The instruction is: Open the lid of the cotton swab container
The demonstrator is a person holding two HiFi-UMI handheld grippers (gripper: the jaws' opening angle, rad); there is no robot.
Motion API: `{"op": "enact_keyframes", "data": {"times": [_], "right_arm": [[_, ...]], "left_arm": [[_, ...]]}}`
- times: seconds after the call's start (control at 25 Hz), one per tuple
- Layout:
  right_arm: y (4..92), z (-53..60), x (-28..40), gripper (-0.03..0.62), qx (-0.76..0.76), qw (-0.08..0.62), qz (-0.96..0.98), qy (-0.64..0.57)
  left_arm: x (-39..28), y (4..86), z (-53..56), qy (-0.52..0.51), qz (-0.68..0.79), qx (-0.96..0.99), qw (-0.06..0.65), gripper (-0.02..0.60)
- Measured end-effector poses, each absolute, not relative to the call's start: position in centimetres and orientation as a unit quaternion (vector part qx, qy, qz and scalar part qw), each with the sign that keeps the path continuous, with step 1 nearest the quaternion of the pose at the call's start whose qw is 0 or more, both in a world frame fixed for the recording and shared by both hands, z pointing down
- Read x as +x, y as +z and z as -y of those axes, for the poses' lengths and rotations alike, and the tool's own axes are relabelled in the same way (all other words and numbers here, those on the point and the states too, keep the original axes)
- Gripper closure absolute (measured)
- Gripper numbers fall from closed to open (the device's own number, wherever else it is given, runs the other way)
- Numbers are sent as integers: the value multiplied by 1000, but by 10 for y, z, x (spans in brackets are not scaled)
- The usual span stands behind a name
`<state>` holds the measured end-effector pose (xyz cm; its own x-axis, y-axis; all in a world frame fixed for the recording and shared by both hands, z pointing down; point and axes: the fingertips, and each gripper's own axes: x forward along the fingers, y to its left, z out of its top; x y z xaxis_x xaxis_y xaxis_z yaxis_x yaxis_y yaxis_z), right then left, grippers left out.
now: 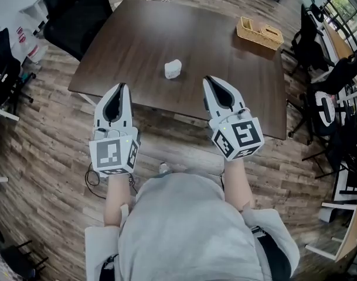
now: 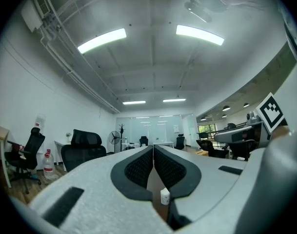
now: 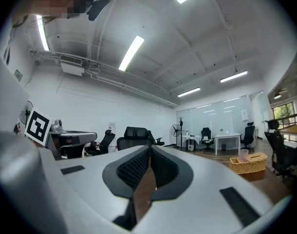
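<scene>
Holding left gripper and right gripper level near the table edge, both pinched fully together and empty, short of the white container.

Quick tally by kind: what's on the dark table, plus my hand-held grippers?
White cotton swab container: 1
Wicker basket: 1
Left hand-held gripper and right hand-held gripper: 2
Total: 4

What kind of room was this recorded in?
Most likely an open-plan office: black office chairs, a dark table and strip lights on a bare ceiling.
</scene>
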<state>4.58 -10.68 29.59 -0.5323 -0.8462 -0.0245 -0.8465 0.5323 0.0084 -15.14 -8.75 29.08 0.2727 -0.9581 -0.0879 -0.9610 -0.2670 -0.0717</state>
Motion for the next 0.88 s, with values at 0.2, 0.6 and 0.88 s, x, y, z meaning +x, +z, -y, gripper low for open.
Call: {"op": "enact_keyframes", "data": {"times": [0.2,0.6,0.88], "right_arm": [[298,114,39,577,-492,-1,-871,8],[308,142,31,577,-495,-13,-869,-2],[316,182,34,577,-494,-18,-869,-10]], "left_arm": [[-159,303,96,14,-592,-805,42,569],[-163,317,127,8,-585,-810,26,569],[-160,325,170,-3,-586,-810,18,569]]}}
